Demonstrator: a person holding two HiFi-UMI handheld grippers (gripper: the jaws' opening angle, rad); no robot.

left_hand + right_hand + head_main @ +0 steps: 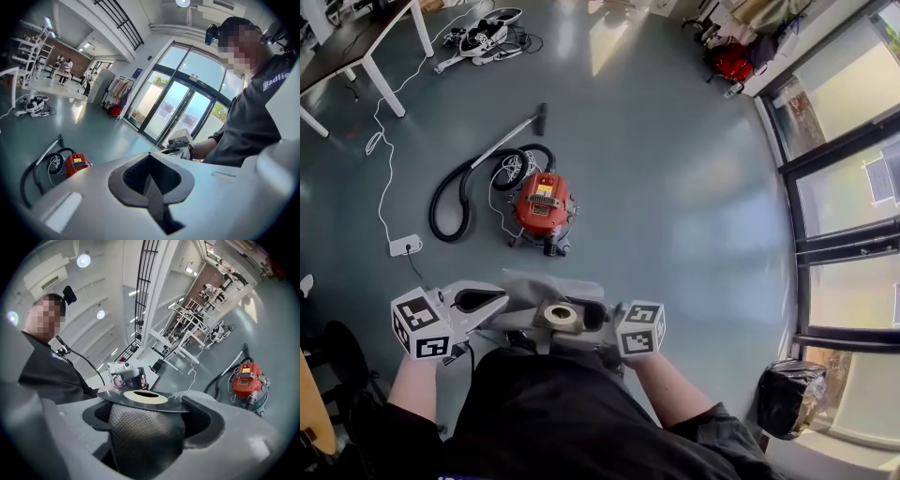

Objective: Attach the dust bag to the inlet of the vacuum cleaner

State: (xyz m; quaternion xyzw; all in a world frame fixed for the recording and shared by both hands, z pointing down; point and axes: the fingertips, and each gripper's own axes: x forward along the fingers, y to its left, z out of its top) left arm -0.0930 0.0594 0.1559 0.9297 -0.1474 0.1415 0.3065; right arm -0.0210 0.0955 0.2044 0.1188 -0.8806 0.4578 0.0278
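Observation:
The red vacuum cleaner (542, 206) stands on the grey floor ahead of me, its black hose (455, 192) looped to its left; it also shows small in the left gripper view (76, 164) and the right gripper view (248, 380). Close to my body, my right gripper (598, 323) is shut on the grey dust bag (140, 441). The bag's cardboard collar (561, 316), with its round hole, faces up above the jaws. My left gripper (499, 300) hangs just left of the bag, shut, and nothing shows between its jaws (151, 183).
A white power strip (405, 246) and its cable lie left of the vacuum. A white table (356, 42) and shoes (487, 37) are at the far left. Glass doors (844, 187) line the right side, with a black bin bag (792, 394) near them.

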